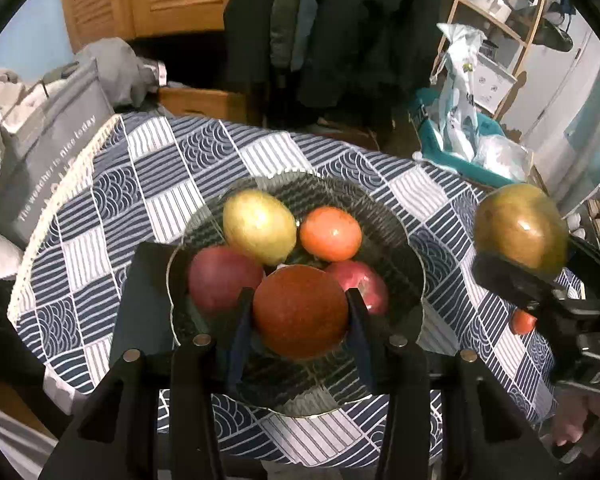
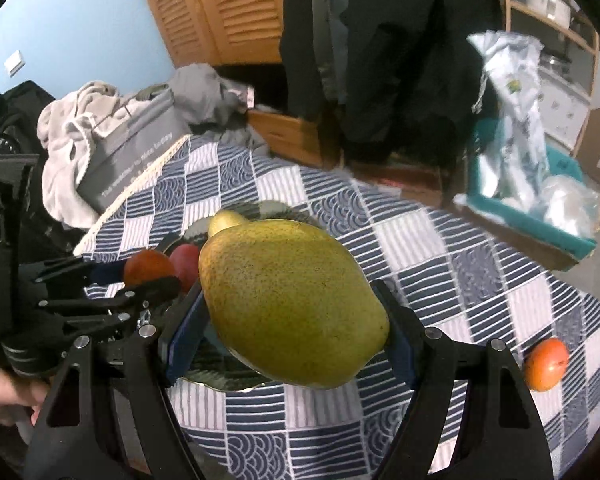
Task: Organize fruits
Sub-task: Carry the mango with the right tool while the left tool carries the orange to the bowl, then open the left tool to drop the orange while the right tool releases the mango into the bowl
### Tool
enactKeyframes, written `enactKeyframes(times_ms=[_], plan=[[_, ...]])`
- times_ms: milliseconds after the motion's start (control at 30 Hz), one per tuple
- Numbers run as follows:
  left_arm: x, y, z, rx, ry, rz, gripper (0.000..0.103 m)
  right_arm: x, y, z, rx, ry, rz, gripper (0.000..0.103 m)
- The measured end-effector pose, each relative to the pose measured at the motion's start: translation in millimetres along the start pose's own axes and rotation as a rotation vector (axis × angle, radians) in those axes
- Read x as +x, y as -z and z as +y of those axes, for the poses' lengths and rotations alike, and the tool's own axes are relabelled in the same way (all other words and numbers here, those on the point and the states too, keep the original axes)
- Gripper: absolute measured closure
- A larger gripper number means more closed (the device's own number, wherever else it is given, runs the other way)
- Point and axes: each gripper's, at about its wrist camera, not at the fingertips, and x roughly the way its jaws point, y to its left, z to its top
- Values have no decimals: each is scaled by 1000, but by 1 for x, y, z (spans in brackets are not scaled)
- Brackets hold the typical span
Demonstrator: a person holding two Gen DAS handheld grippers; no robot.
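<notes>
The left gripper [image 1: 300, 312] is clamping a round, dark reddish-brown fruit [image 1: 300, 311] between its two blue-padded fingers [image 1: 238, 332], holding it just above the near side of a dark ribbed glass plate [image 1: 404, 240] with a thin gold rim. Four fruits are lying in that plate: a large yellow-green mango [image 1: 259, 226] at the back left, a round orange fruit [image 1: 331, 233] just beside it on the right, a deep red apple [image 1: 223, 278] at the front left, and a smaller red fruit [image 1: 364, 282] partly hidden behind the held one. The plate is sitting near the middle of a table covered with a blue-and-white patchwork cloth [image 1: 148, 168] edged in cream fringe. The right gripper [image 2: 296, 320] is gripping a big speckled yellow-green mango [image 2: 292, 304] across its width, its jaws standing fairly wide around the fruit, and is carrying it over the plate's near edge; in the left wrist view this same mango is showing at the right, off to the side of the plate. A small orange fruit [image 2: 546, 364] is lying alone on the cloth, well apart from the plate towards the table's right edge. A person's hand [image 2: 4, 396] is wrapping around the left gripper's handle at the picture's lower left. Beyond the table's far left corner, a grey fabric box with white lettering [image 1: 48, 160] is standing under a heap of pale clothes [image 2: 72, 136].
</notes>
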Motion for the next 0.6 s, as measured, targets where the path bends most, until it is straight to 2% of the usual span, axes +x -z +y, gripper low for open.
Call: enactKeyframes(times_ms=[267, 367, 433, 467, 600], plan=[[16, 7, 3, 9, -25, 52, 58, 29, 11, 6, -4, -19, 64, 25], [19, 8, 8, 1, -32, 68, 55, 34, 14, 10, -12, -28, 79, 25], [17, 7, 10, -3, -35, 60, 39, 35, 15, 12, -18, -32, 85, 25], [14, 6, 12, -8, -38, 47, 36, 36, 16, 13, -20, -34, 88, 25], [10, 4, 18, -20, -49, 43, 34, 38, 18, 15, -26, -38, 99, 25]])
